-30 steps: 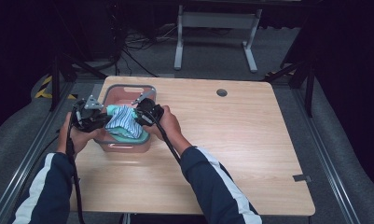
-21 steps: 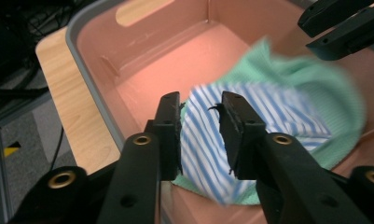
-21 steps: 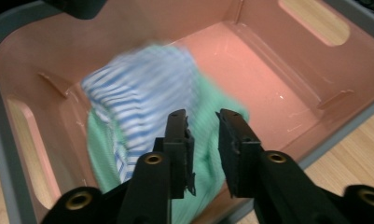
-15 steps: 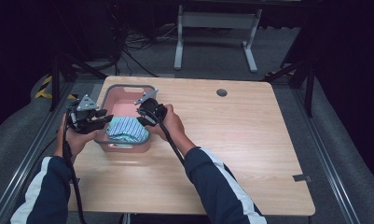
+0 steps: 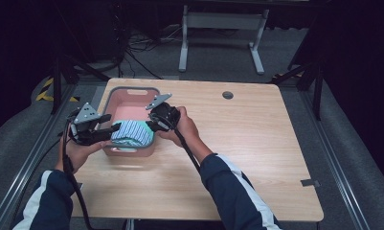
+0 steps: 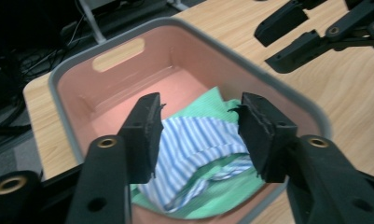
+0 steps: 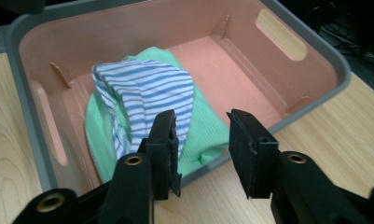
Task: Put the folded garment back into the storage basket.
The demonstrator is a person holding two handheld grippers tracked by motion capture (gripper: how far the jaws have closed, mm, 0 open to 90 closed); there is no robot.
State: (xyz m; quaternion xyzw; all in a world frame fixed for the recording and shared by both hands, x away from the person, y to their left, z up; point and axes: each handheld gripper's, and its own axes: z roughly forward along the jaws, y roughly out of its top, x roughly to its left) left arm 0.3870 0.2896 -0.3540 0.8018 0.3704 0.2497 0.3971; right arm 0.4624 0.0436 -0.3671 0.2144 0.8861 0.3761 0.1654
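A person sits at a wooden table (image 5: 256, 143) with a two-jaw gripper in each hand. A pink basket (image 5: 132, 92) with a grey rim stands near the table's far left corner. Inside it, bunched toward the near end, lies a blue-and-white striped cloth (image 5: 130, 132) on top of a green cloth (image 7: 201, 123).

The cloths appear to be already placed in the basket, so the putting-in looks done. What seems left is only to draw both grippers clear (no other loose cloth can be seen on the table).

The left gripper (image 5: 106, 128) is at the basket's near left corner, beside the table's left edge, pointing inward across the rim. In the left gripper view its jaws stand spread wide apart above the striped cloth, holding nothing.

The right gripper (image 5: 151, 123) is at the basket's right wall, near its near end, angled toward the cloths. In the right gripper view its jaws are likewise parted and empty, hanging over the basket's rim with the striped cloth just beyond them.

Both forearms, in dark sleeves with a white stripe, come in from the table's near edge, and the two grippers face each other across the basket. A round hole (image 5: 227, 95) sits near the table's far edge.
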